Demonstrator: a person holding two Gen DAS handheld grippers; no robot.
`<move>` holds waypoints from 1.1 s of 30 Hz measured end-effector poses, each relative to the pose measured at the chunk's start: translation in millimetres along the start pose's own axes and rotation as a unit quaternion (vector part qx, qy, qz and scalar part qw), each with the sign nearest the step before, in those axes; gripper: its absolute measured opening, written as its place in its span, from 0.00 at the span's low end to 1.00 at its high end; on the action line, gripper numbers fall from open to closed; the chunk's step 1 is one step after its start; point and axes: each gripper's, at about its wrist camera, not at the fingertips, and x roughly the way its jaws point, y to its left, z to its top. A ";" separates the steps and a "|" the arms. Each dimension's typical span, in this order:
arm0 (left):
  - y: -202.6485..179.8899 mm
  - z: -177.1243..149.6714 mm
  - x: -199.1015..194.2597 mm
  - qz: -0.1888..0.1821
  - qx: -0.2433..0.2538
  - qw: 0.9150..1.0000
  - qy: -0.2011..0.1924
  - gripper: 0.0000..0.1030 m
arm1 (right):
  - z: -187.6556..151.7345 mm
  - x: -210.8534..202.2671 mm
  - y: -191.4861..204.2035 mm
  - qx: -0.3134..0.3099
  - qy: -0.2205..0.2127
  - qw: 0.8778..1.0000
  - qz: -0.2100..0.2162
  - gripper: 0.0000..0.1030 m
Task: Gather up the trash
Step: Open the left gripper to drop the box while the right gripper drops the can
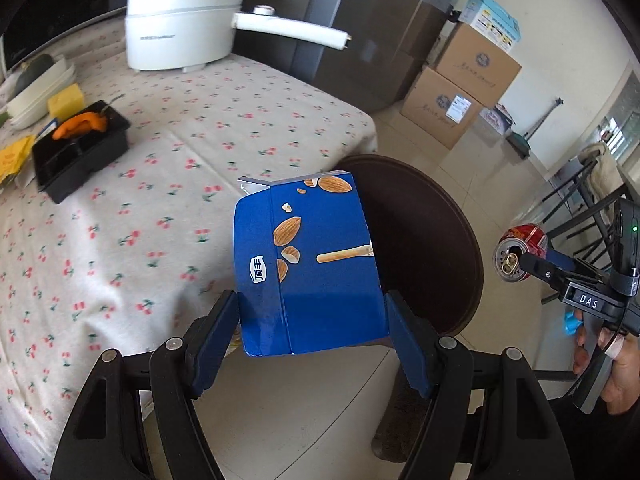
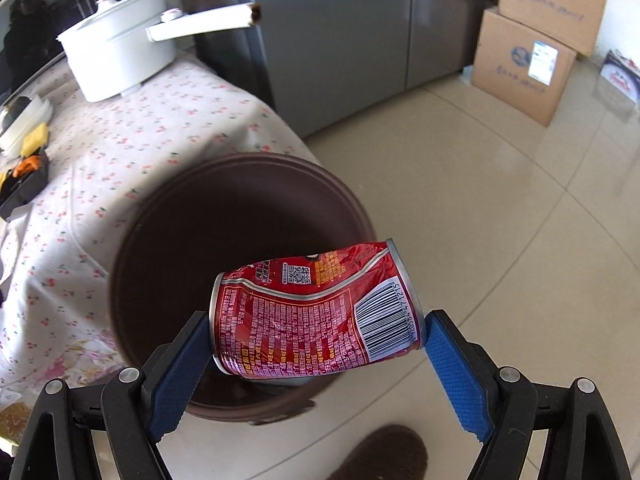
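My left gripper [image 1: 312, 320] is shut on a blue almond snack box [image 1: 308, 264], held in the air beside the table edge, partly over the dark brown bin [image 1: 432, 240]. My right gripper [image 2: 316, 344] is shut on a dented red drink can [image 2: 316, 312], held sideways over the bin's open mouth [image 2: 224, 260]. The can [image 1: 520, 252] and the right gripper [image 1: 532, 266] also show at the right of the left wrist view.
A table with a cherry-print cloth [image 1: 140, 208] carries a white electric pot [image 1: 184, 20], a black tray with orange peel [image 1: 80, 144], a yellow sponge [image 1: 66, 98] and white plates [image 1: 36, 92]. Cardboard boxes [image 2: 532, 40] and a grey fridge [image 2: 340, 32] stand on the tiled floor.
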 end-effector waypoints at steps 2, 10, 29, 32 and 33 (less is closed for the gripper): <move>-15.0 2.2 14.7 -0.006 0.012 1.000 0.002 0.74 | -1.5 1.4 -6.2 0.002 0.002 1.000 -0.001 0.86; -45.9 9.3 57.8 -0.008 0.052 0.999 0.001 0.75 | -6.2 2.6 -23.5 0.010 0.006 1.000 -0.010 0.86; 5.8 -2.2 18.3 0.063 0.010 0.998 -0.009 0.90 | 2.8 12.5 5.7 -0.017 0.011 1.000 -0.007 0.86; 23.7 -7.2 6.4 0.078 -0.004 0.997 -0.009 0.90 | 5.6 23.3 21.6 -0.042 0.020 0.999 -0.012 0.86; 29.9 -8.9 2.5 0.082 -0.009 0.997 -0.009 0.90 | 6.3 27.1 26.3 -0.048 0.024 0.998 -0.014 0.86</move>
